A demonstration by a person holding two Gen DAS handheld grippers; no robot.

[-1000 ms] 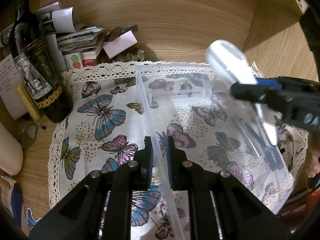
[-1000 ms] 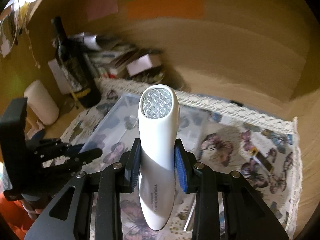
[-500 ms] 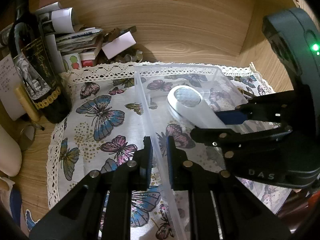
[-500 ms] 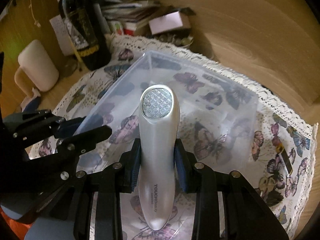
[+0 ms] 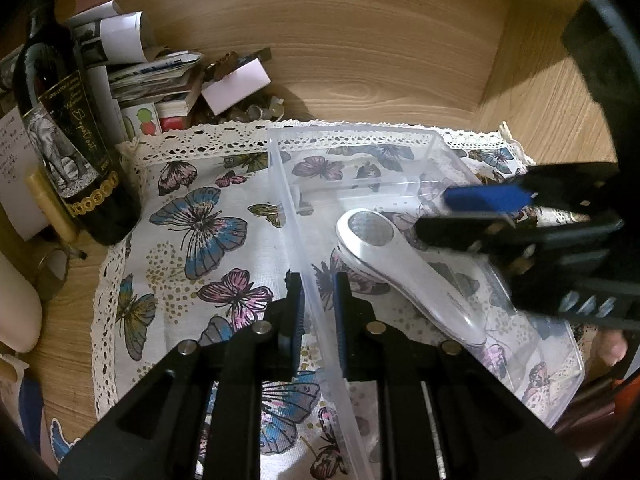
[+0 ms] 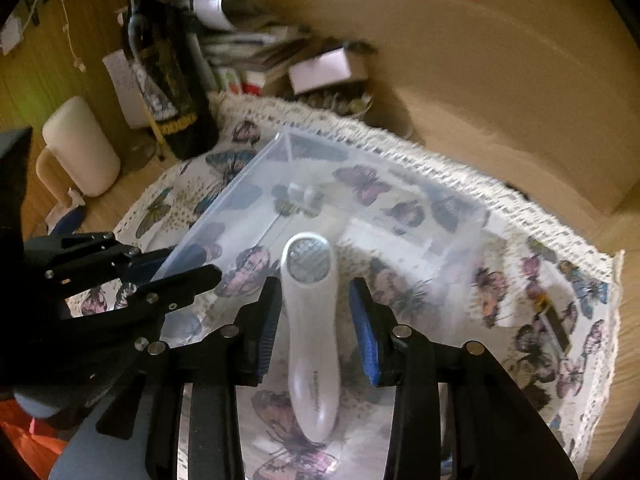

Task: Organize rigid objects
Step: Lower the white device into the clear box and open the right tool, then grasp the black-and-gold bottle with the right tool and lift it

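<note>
A clear plastic bin (image 5: pixel 432 144) stands on a butterfly-print cloth (image 5: pixel 192 240). A white handheld device (image 5: pixel 404 264) with a gridded round head lies inside the bin on its floor; it also shows in the right wrist view (image 6: pixel 312 320). My left gripper (image 5: pixel 318 300) is shut on the bin's left wall. My right gripper (image 6: pixel 314 320) is open, its fingers standing on either side of the device without touching it; it shows from the side in the left wrist view (image 5: pixel 472 216).
A dark wine bottle (image 5: pixel 68 136) stands at the cloth's left edge. Stacked papers and small boxes (image 5: pixel 160 84) crowd the back left corner. A cream mug (image 6: pixel 80 148) is further left. Wooden walls close the back and right.
My right gripper lowered the white device into the bin and opened, letting it go. The device now rests on the bin floor. My left gripper kept its hold on the bin wall.
</note>
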